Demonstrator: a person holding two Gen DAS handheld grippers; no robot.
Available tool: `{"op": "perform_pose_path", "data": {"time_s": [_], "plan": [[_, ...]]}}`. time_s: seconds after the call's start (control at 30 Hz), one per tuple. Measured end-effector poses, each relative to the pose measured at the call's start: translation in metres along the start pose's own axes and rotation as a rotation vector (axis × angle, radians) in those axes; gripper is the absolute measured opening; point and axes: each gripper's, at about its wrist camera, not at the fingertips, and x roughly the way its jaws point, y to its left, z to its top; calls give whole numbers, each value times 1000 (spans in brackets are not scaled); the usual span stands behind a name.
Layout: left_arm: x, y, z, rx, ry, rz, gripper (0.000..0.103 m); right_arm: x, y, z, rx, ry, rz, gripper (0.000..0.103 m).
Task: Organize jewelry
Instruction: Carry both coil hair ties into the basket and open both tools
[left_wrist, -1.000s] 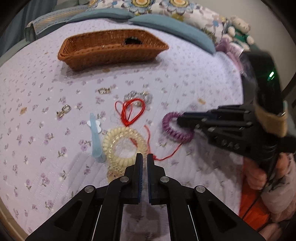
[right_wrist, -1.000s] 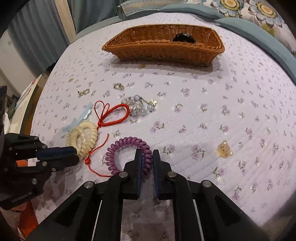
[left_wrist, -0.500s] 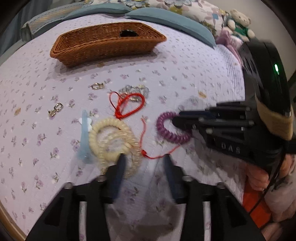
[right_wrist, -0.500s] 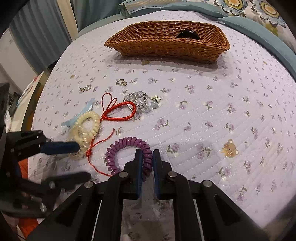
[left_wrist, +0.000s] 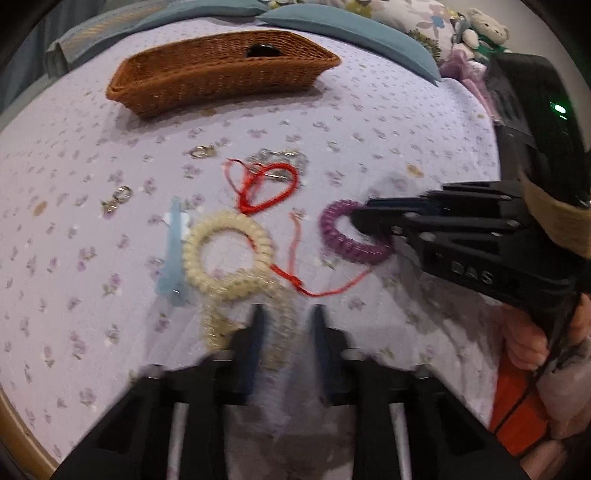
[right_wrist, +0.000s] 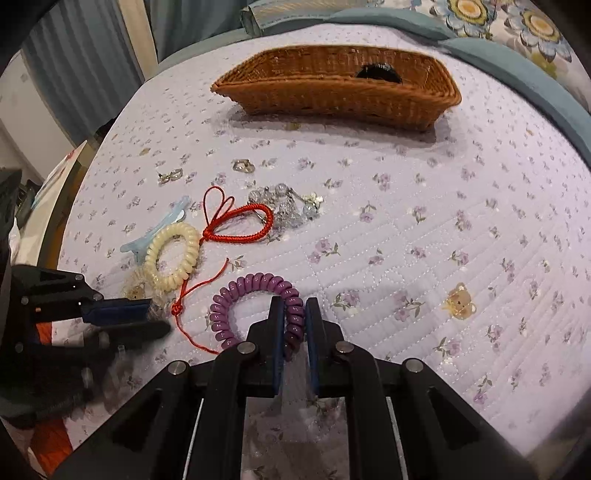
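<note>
Jewelry lies on a lilac floral quilt (right_wrist: 424, 229). My right gripper (right_wrist: 294, 308) is shut on a purple spiral hair tie (right_wrist: 236, 295), also seen in the left wrist view (left_wrist: 332, 236). My left gripper (left_wrist: 286, 314) is open, its jaws astride a clear glittery spiral tie (left_wrist: 221, 325) that overlaps a cream spiral tie (left_wrist: 225, 254). A red cord bracelet (right_wrist: 240, 225), a blue hair clip (left_wrist: 171, 251), a crystal bead bracelet (right_wrist: 284, 203) and small silver rings (right_wrist: 243, 165) lie nearby. A wicker basket (right_wrist: 332, 88) holds a black item (right_wrist: 378, 72).
A small bear charm (right_wrist: 460, 301) lies on the quilt to the right. Teal pillows (right_wrist: 517, 70) and floral bedding line the far edge. Plush toys (left_wrist: 480, 29) sit at the far right. The bed's edge is close on the left.
My left gripper has opened and moved forward over the clear glittery tie. My right gripper stays shut on the purple tie.
</note>
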Motion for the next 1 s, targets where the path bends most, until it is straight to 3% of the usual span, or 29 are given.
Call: {"op": "perform_pose_path", "data": {"time_s": [0.17,0.3,0.6,0.8,1.0], "plan": [[-13,8,1,-25,-53,-9,8,-21,2,3,-4,-79,46,12],[-44,14,13,-41,-157,-60,8,-43,-5,15,24,-139,62,12],[-84,44,100,-22,-316,-53,8,-72,-49,102,106,-269,5,12],[-63,75,183,-69,-373,-86,8,-48,-80,173,164,-310,-46,12],[-6,114,244,-162,-335,-107,8,7,-107,231,215,-251,-63,12]]}}
